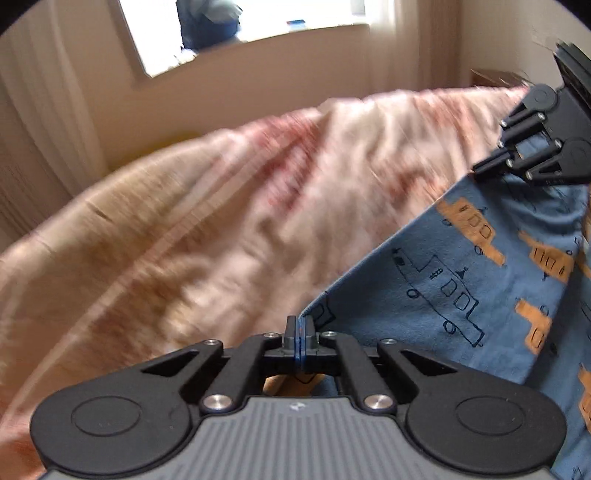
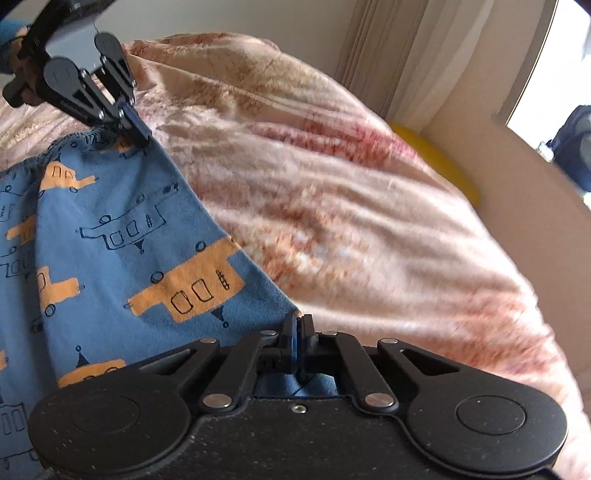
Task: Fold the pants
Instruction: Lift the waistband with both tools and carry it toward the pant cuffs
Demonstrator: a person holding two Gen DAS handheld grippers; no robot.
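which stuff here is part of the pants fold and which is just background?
In the job:
- blue pants with orange vehicle print
- left gripper, shut on the pants edge
- right gripper, shut on the pants edge
- pink blanket under the pants, the work surface

Just lying about:
- yellow object beyond the blanket
- curtain
- window

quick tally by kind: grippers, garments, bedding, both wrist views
Grippers: 2, the left gripper and the right gripper, each shut on an edge of the pants
Pants: 1, the blue pants with an orange print
Blankets: 1, the pink blanket under them
Total: 4
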